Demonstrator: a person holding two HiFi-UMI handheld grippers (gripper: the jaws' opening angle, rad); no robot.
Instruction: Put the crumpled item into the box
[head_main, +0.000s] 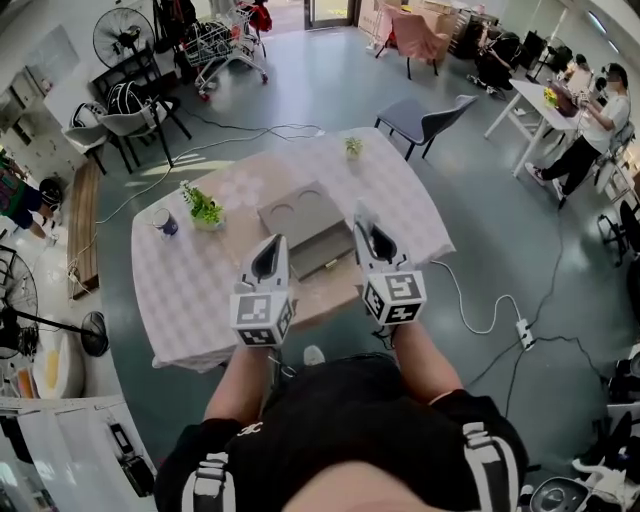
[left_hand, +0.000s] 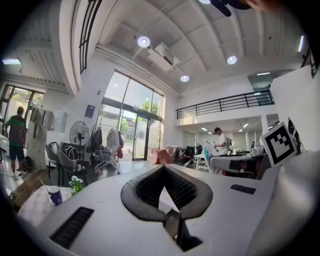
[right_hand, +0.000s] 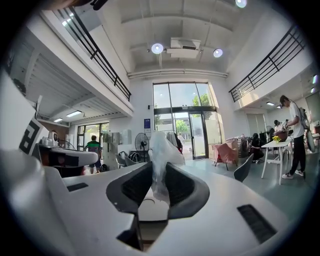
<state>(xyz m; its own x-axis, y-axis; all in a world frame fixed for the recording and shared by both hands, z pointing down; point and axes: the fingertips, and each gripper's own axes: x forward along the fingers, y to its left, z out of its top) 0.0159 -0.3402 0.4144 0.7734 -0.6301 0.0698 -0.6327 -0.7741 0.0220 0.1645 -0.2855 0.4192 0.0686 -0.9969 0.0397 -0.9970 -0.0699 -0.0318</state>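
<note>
While the person's bare left forearm (head_main: 240, 385) and right forearm (head_main: 420, 365) reach forward from the body with the elbows bent, the two grippers are held side by side over the near part of the counter (head_main: 200, 290). They are close but apart, marker cubes toward the person and jaws pointing away. Both gripper views look out roughly level across the room, with much ceiling in them.

The right gripper (head_main: 372, 240) is above the near right part of the box (head_main: 300, 225), which lies on the counter's checked cloth. In the right gripper view, the right gripper (right_hand: 159, 172) pinches the crumpled item (right_hand: 160, 152), a pale, translucent, wrinkled wad. It is caught between the dark pads and sticks up past the tips. The item is therefore held above the counter, not in the box.

The left gripper (head_main: 268, 255) sits just left of its partner, its tip at the box's near left edge. In the left gripper view, the left gripper (left_hand: 163, 170) has its jaw tips pressed together with nothing between them.

A potted plant (head_main: 203, 208) and a cup (head_main: 165, 222) stand near each other on the counter's left side, well apart from the box.
</note>
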